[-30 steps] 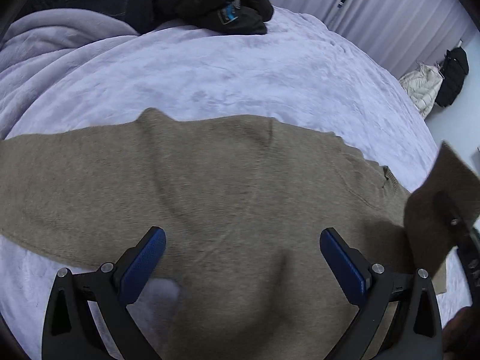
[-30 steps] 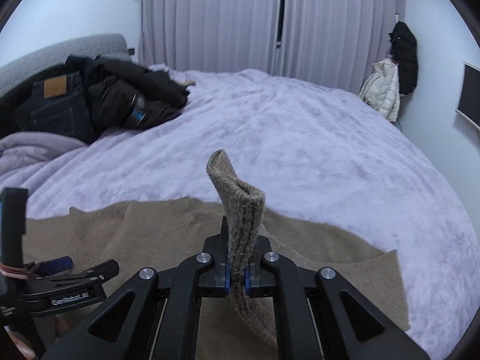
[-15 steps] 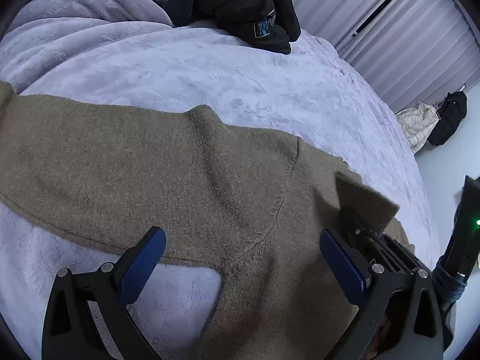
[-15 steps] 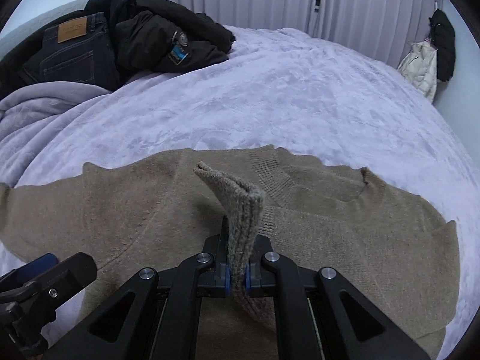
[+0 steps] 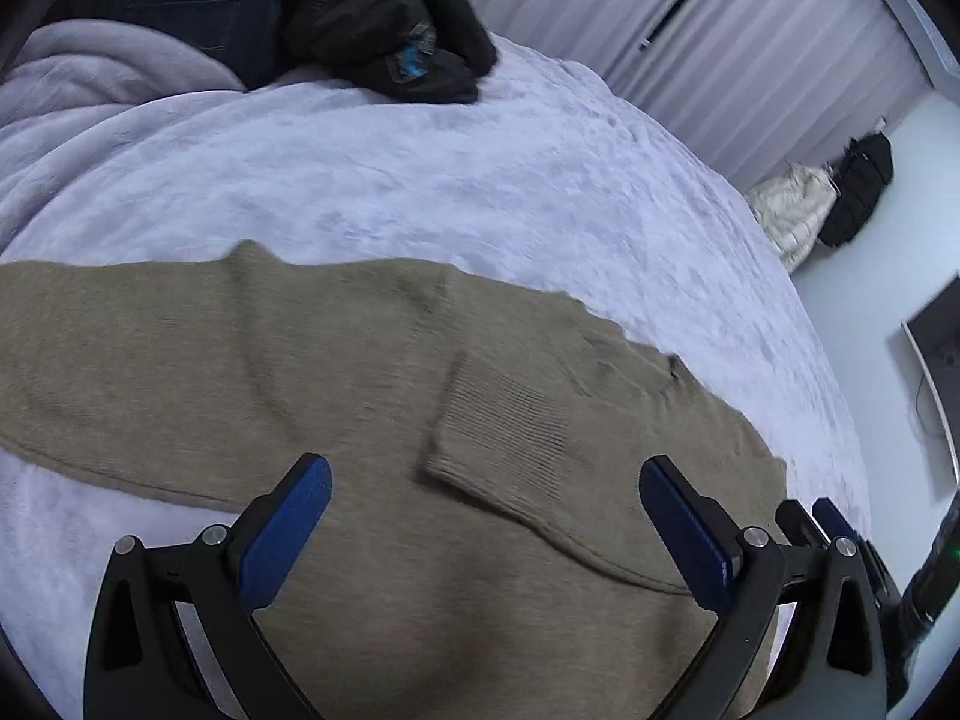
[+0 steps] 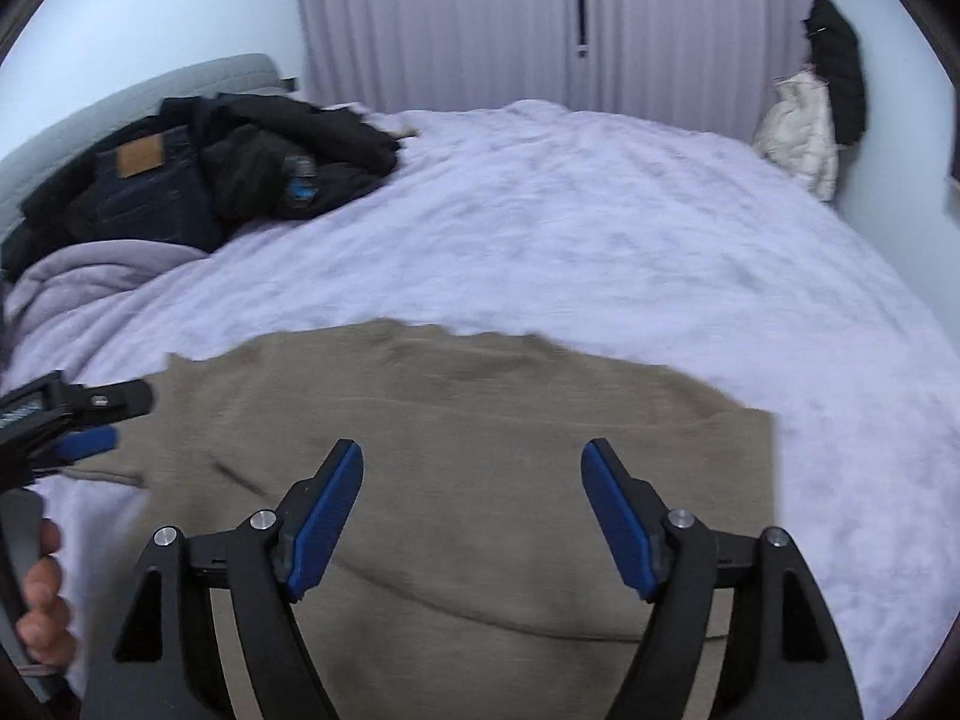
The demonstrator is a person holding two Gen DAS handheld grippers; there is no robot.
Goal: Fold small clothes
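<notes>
A tan knitted sweater (image 5: 288, 360) lies spread on the pale lilac bed cover (image 5: 480, 180). One sleeve is folded across the body, and its ribbed cuff (image 5: 504, 426) rests flat on the chest. My left gripper (image 5: 483, 507) hovers open above the sweater, nothing between its blue pads. My right gripper (image 6: 471, 495) is over the sweater (image 6: 480, 432) near its right edge; its jaws are opening and hold nothing. The right gripper's tips (image 5: 822, 519) show at the lower right of the left wrist view. The left gripper (image 6: 90, 420) shows at the right wrist view's left edge.
A heap of dark jeans (image 6: 144, 192) and a black jacket (image 6: 288, 162) lies at the head of the bed beside a bunched lilac blanket (image 6: 90, 276). Coats (image 6: 804, 132) hang on the far right wall by the curtains. A person's fingers (image 6: 45, 606) grip the left handle.
The right gripper carried the sleeve cuff leftward over the sweater's body, let it go and drew back to the right, jaws now apart. The left gripper rose a little, still open.
</notes>
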